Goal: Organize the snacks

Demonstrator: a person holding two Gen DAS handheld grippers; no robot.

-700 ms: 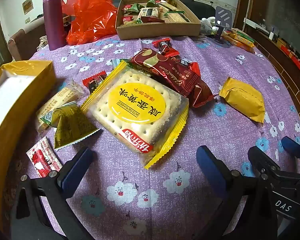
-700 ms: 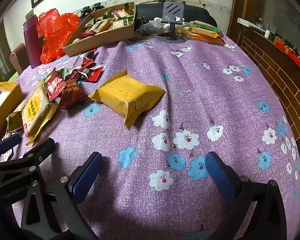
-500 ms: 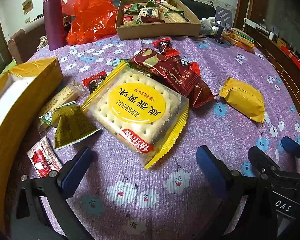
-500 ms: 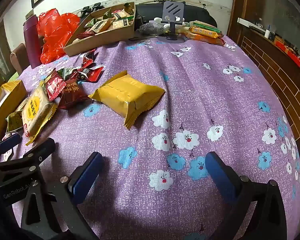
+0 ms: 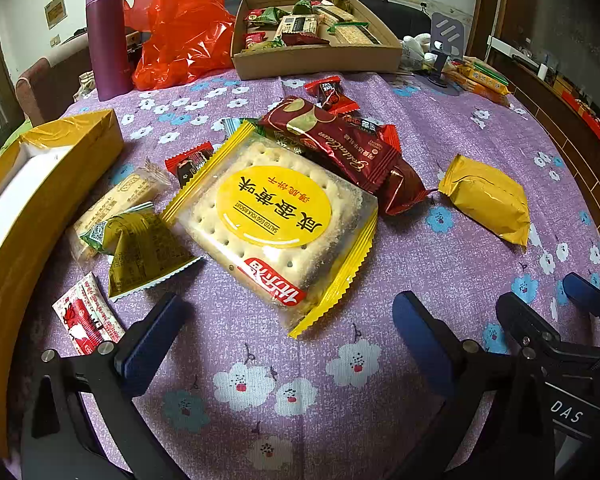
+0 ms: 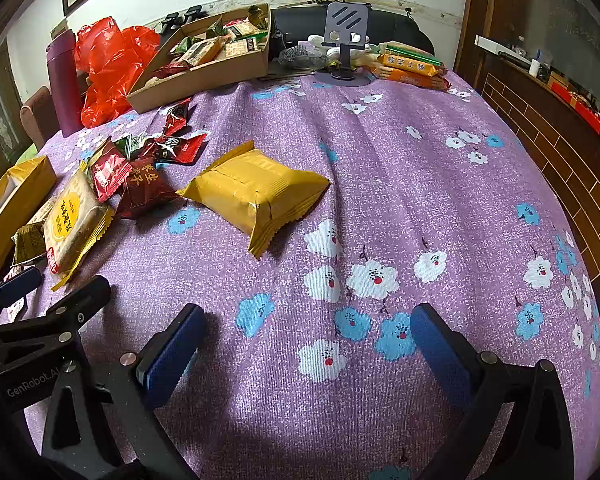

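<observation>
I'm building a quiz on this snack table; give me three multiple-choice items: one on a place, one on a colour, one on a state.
1. Where does the cardboard tray stand?
A. far edge of the table
B. between the left jaws
C. on the yellow box

2. What colour is the bottle?
A. green
B. purple
C. white

3. How is the left gripper?
A. shut on a biscuit pack
B. open, empty
C. shut on nothing

Answers: 1 A, it sits behind the loose snacks; 2 B, its body is purple; 3 B, the jaws stand wide apart over bare tablecloth.
</observation>
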